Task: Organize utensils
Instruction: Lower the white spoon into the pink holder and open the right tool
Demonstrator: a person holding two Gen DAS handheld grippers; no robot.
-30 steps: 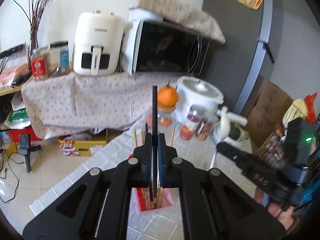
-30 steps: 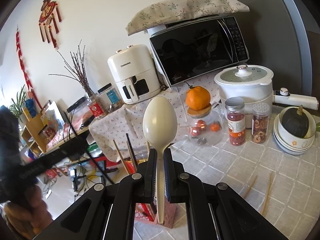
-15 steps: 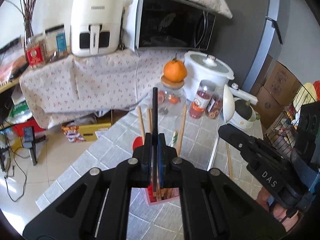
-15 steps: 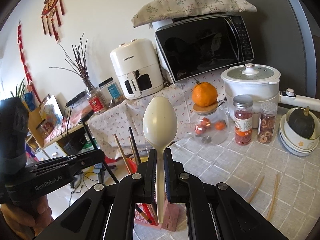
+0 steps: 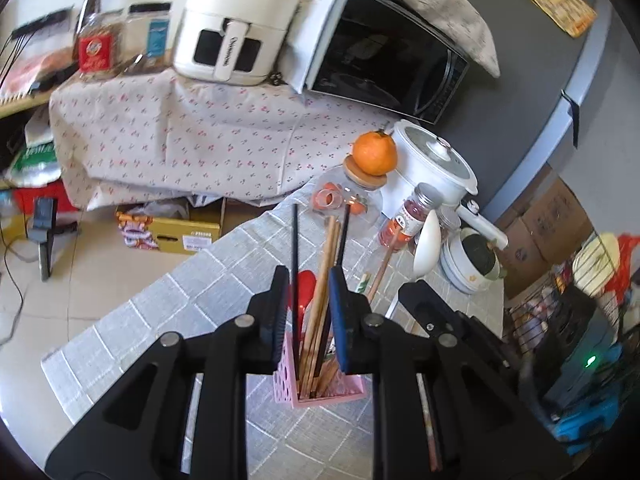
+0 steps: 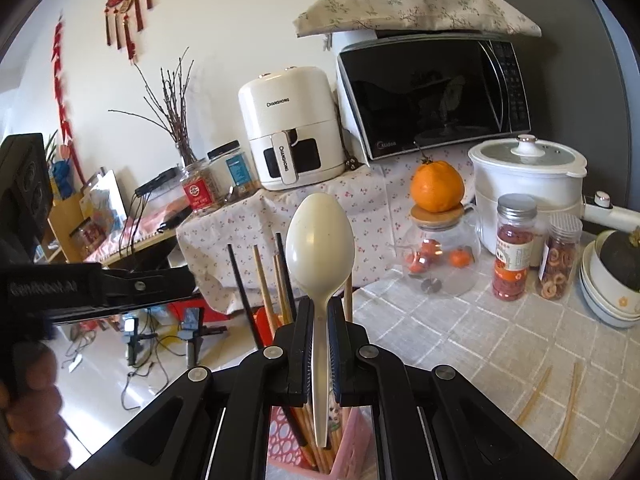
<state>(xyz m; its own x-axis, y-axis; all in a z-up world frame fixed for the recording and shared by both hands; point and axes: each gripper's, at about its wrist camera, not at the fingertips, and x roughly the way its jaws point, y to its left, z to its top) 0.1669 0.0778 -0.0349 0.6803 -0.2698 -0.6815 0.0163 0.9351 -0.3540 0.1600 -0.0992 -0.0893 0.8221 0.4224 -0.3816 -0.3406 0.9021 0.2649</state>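
— Where does the left wrist view look from?
— Close above the holder [image 5: 328,390], tilted steeply down at the tabletop [image 5: 256,248].
— And the right?
— Lower, nearly level. Both share the holder [image 6: 352,446], orange [image 6: 437,187] and microwave [image 6: 434,98].

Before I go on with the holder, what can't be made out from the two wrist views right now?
- Left wrist view: the bottom of the pink perforated utensil holder, hidden by the left gripper, jaws just opening around the black chopstick.
- Right wrist view: whether the cream plastic spoon, clamped in the right gripper, has its handle tip inside the holder; the jaws block this.
- Right wrist view: the two loose wooden chopsticks on the grey checked tablecloth, ends cut off by the gripper.
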